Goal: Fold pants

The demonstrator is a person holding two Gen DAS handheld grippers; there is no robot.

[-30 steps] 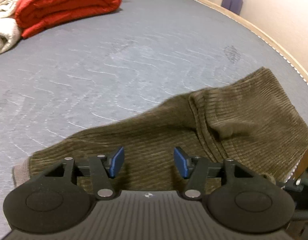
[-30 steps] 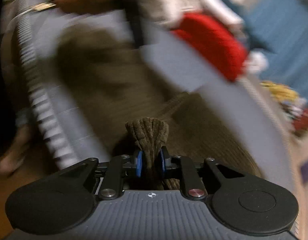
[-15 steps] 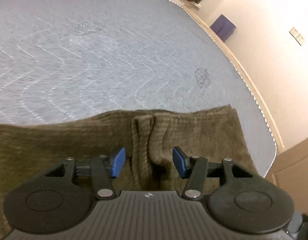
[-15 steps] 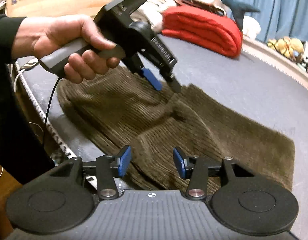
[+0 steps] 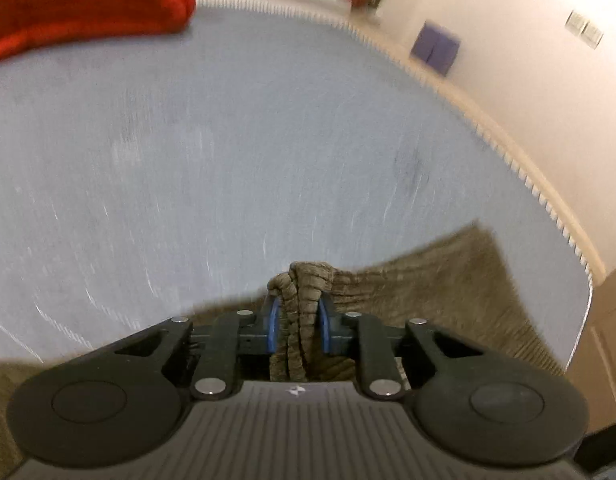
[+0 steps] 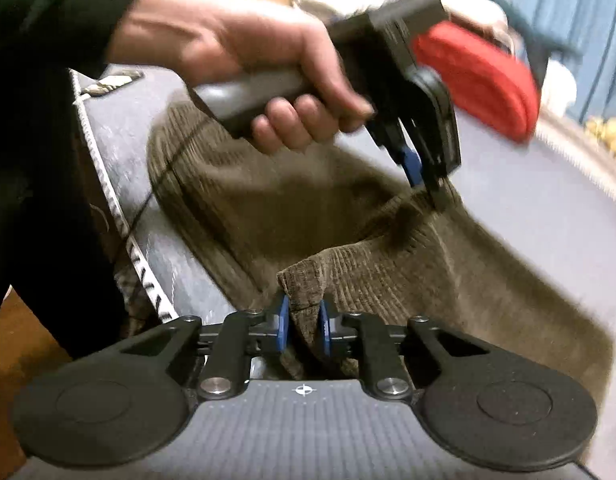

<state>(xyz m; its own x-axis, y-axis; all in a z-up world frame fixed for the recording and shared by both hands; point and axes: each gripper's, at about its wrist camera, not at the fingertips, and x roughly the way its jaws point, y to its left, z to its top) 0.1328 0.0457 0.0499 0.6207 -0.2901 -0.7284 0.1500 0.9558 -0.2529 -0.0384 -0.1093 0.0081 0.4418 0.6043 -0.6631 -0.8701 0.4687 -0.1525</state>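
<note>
Grey mattress (image 5: 268, 140) blurred by motion, brown corduroy pants (image 6: 487, 280) spread at lower right, bunched folds clamped by just-closed left gripper (image 5: 298, 326) and right gripper (image 6: 304, 326), red bedding (image 5: 84, 4) cut off upper left.

Home bedroom. Grey quilted mattress (image 5: 268, 128) fills frame, piped edge. Folded red duvet (image 5: 84, 4) upper left, blue curtain (image 6: 567, 12) upper right in right wrist view, light switches (image 5: 585, 28) on cream wall upper right.
</note>
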